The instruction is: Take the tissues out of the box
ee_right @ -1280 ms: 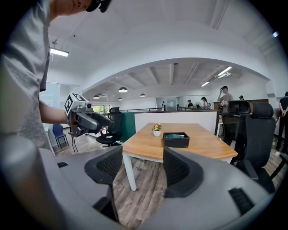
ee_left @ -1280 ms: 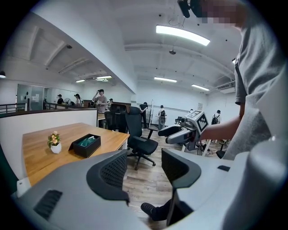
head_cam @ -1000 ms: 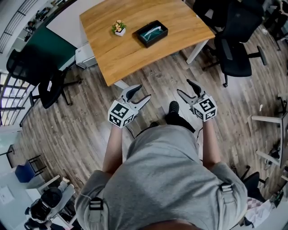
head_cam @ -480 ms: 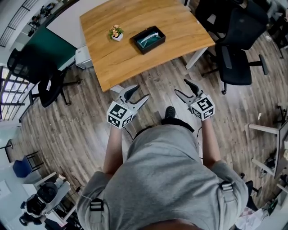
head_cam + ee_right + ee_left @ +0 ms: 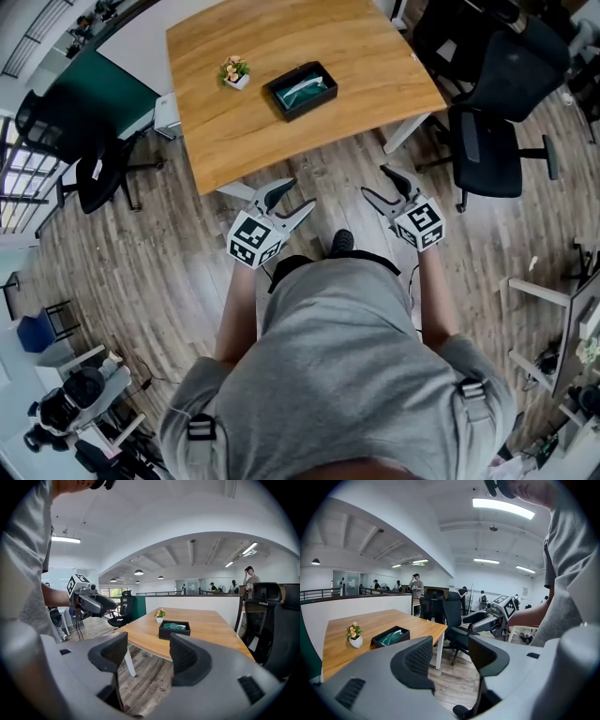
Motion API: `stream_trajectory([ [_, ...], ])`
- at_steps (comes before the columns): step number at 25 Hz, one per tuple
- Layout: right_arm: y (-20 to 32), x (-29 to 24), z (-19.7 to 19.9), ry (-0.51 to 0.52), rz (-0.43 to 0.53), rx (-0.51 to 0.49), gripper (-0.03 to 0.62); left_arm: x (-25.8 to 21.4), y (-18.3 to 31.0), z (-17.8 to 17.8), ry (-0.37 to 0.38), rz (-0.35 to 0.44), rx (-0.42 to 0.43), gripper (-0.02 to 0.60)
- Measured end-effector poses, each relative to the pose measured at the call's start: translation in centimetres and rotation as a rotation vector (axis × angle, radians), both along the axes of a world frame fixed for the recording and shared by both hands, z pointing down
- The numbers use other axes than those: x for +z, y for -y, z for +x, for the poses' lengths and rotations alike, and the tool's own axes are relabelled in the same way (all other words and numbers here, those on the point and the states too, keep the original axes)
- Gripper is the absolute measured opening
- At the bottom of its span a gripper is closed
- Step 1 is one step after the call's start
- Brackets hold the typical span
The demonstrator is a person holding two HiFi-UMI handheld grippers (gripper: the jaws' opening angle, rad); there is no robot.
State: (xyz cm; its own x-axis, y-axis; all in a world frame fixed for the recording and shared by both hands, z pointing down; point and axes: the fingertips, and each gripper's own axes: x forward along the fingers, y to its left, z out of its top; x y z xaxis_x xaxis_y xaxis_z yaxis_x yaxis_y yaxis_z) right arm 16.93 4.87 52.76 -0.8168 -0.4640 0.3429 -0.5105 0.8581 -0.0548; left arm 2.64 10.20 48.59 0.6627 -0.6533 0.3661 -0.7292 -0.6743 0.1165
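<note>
Sitting on wooden table (image 5: 281, 42), black box (image 5: 314, 105) holding teal tissues (image 5: 300, 87)

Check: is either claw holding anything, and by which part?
Nothing held: left claw and right claw both open, empty; tissue box sits on the table, untouched.

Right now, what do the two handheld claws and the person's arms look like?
Both are alike: the grey left claw and grey right claw each have two dark, curved, ribbed jaws and a white cube printed with black square markers. The person wears a grey short-sleeved T-shirt with dark buckled straps at the shoulders.
</note>
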Motion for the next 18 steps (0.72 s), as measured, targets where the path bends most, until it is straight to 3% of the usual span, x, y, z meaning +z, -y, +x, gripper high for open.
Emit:
stream_trajectory([
  [7, 3.1, 0.5, -0.1, -0.011, -0.001, -0.049, 0.290, 0.9, 1.9, 1.0, -0.002, -0.019, -0.024, 0.252],
  [18, 7.8, 0.7, -3.5, -0.041, -0.016, -0.072, 0.290, 0.5, 7.4, -2.5, -0.023, -0.025, -0.043, 0.252],
])
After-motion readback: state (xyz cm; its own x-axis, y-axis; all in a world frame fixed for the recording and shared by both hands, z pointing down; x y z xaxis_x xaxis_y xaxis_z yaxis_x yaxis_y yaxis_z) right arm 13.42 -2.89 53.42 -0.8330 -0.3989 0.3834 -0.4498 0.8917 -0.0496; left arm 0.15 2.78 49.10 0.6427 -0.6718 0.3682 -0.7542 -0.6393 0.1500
